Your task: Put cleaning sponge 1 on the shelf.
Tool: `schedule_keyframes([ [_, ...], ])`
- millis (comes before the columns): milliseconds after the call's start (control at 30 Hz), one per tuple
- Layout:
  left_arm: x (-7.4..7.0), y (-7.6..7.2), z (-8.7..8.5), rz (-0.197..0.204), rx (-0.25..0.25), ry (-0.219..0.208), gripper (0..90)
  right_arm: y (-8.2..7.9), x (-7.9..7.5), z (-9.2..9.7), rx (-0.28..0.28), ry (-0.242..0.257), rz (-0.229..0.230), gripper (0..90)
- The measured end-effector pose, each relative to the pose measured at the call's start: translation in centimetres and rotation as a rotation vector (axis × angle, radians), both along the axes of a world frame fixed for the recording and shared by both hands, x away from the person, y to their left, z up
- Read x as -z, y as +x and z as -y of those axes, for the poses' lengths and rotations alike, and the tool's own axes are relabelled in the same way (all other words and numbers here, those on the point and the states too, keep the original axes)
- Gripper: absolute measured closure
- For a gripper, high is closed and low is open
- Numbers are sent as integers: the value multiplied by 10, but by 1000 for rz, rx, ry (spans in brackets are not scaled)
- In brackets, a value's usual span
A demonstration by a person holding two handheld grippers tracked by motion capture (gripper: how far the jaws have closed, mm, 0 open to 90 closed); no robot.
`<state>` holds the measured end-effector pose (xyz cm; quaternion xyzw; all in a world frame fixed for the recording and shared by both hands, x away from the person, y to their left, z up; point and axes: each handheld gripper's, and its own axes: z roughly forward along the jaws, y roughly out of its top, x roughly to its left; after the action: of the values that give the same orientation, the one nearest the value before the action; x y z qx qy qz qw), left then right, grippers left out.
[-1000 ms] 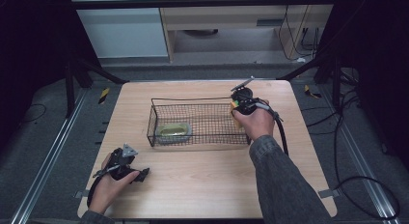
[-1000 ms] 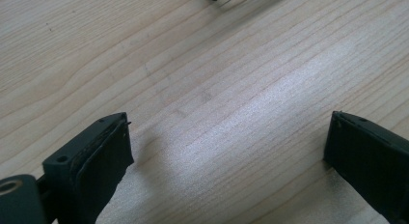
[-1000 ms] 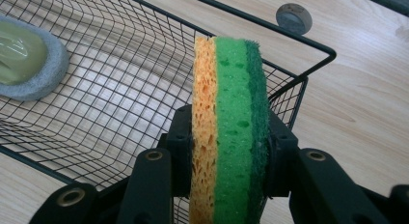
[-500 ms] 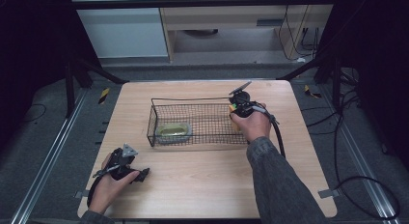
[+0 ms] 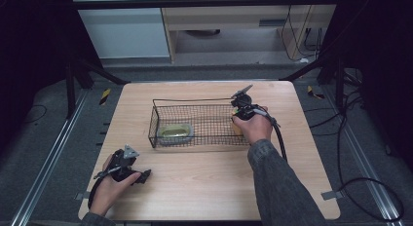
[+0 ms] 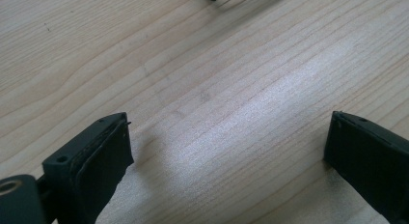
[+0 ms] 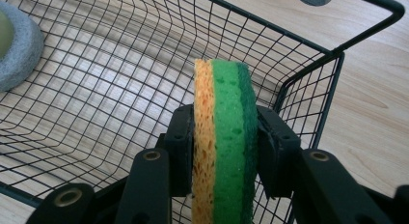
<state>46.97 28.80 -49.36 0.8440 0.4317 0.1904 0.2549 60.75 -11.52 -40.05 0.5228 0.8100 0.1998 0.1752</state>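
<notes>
Orange-and-green sponge [image 7: 224, 137], black wire basket [image 7: 308, 45], perhaps grey-rimmed dish [image 7: 17, 50]

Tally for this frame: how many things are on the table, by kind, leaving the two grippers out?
Wire basket: 1
Sponge, orange and green layers: 1
Grey-rimmed pad with a yellow-green top: 1
Total: 3

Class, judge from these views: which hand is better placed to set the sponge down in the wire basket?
Right. The right gripper is clamped on the sponge inside the wire basket, while the left gripper rests open on the table, apart from the basket.
</notes>
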Motion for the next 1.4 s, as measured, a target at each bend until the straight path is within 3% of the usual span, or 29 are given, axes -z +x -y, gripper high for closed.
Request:
schedule_keyframes([
  [333,0,0,0,0,0,1,17,0,2,-4,0,1,-3,629],
  [1067,0,0,1,-5,2,0,18,-14,-7,-17,-30,39,-4,507],
  [1400,0,1,1,-7,6,0,16,-11,-3,-24,-33,60,-17,482],
])
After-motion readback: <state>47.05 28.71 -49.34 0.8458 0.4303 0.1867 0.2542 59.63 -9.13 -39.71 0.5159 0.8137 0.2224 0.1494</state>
